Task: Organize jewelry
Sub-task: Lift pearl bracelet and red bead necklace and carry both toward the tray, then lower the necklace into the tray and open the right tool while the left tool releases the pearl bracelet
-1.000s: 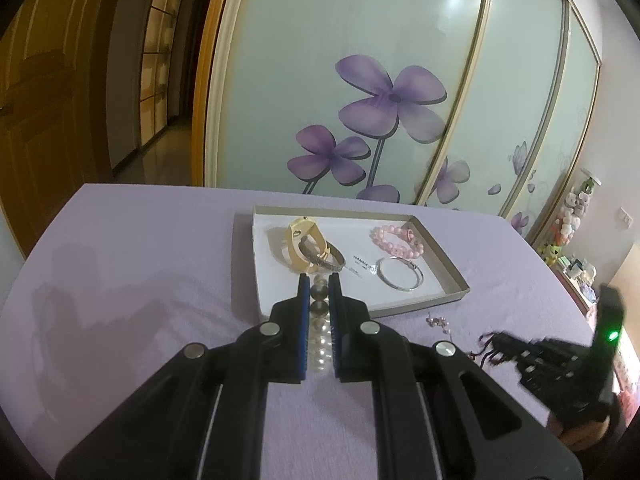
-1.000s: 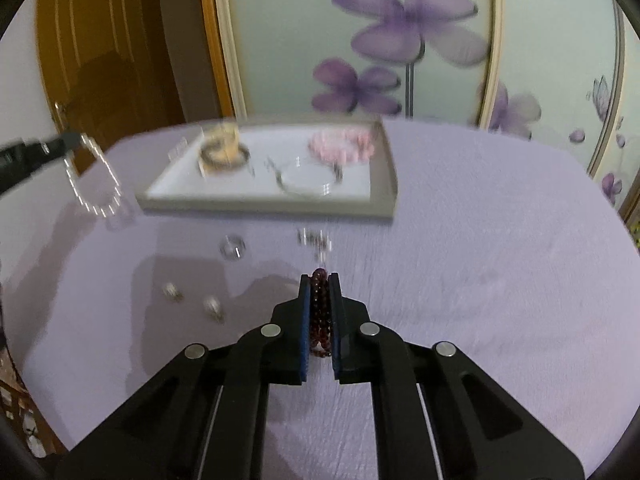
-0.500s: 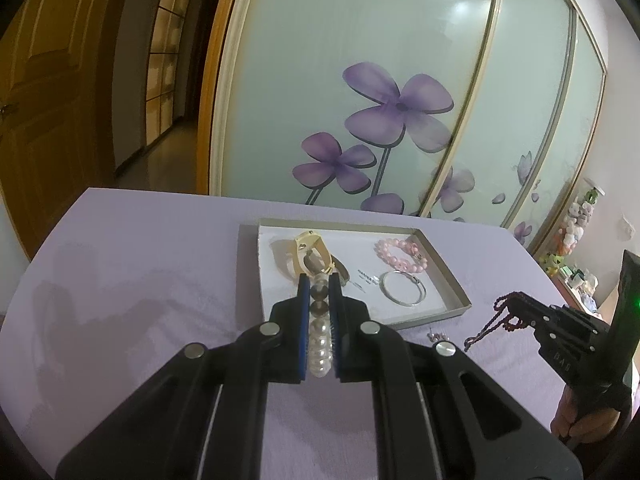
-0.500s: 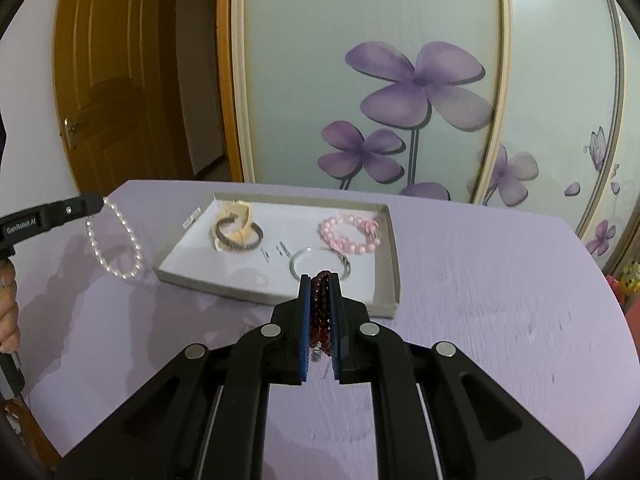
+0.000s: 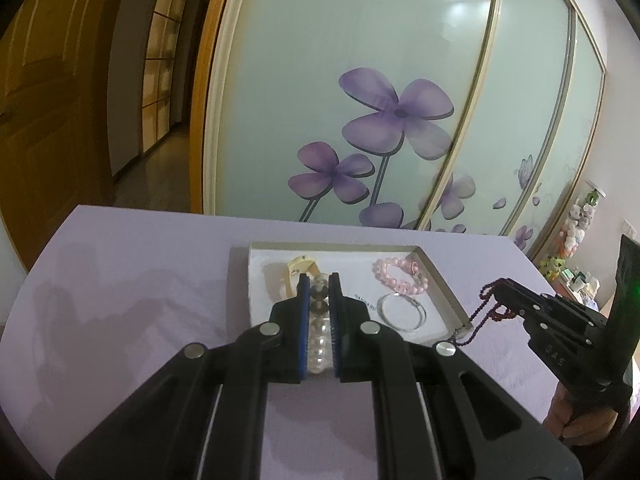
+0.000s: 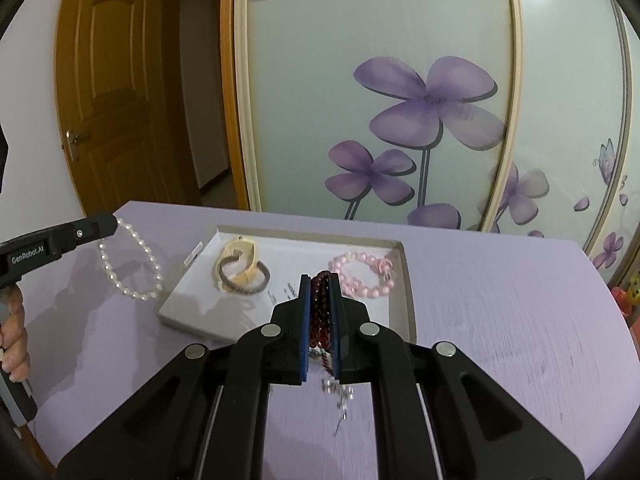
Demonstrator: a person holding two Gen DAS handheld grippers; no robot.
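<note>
Jewelry is split between the two claws and the tray (image 6: 404, 280) on the purple desk (image 6: 500, 320). The left claw (image 5: 319, 280) is closed on a white pearl bracelet (image 6: 132, 264), which hangs in the air just left of the tray in the right wrist view. The right claw (image 6: 320, 280) is closed on a dark red bead strand (image 6: 320, 308), held above the tray's near edge; in the left wrist view this strand dangles beside the tray's right corner.

The step in hand looks like carrying both pieces over the tray and laying them down. To do it well, I would lower each piece until its loose end rests on bare tray floor before opening the claw — dropped from height, a strand may bounce out or tangle with its neighbours. The free spots seem to be the front left and the middle.

Counted in the tray: one pink bead bracelet (image 6: 362, 276), one cream bangle (image 6: 242, 258) with one dark band (image 6: 244, 284) lying against it, one thin silver ring bangle (image 5: 401, 312). On the desk near the right claw lie a few small silver pieces (image 6: 340, 390) — too blurred to count.
</note>
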